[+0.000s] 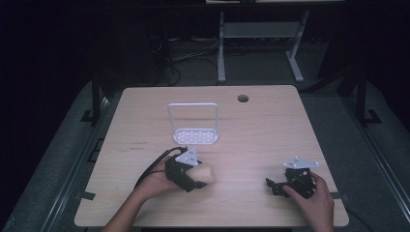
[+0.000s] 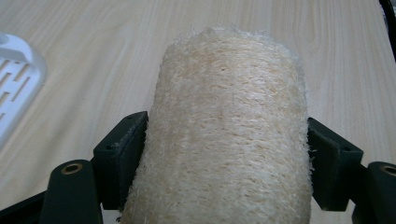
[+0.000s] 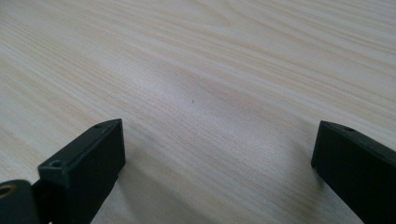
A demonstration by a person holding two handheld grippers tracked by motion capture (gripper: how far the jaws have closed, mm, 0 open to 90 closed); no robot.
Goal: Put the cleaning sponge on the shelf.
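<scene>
Beige loofah clamped in left gripper | right gripper agape

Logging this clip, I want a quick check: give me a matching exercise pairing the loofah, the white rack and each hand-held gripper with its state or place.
Things:
1. loofah
2. white rack
3. left hand-held gripper
4. right hand-held gripper

States:
A. open above bare wood
B. shut on something fibrous
C. standing mid-table, untouched
D. clamped between two jaws

Pairs: 1-D, 2-C, 3-B, 4-A
</scene>
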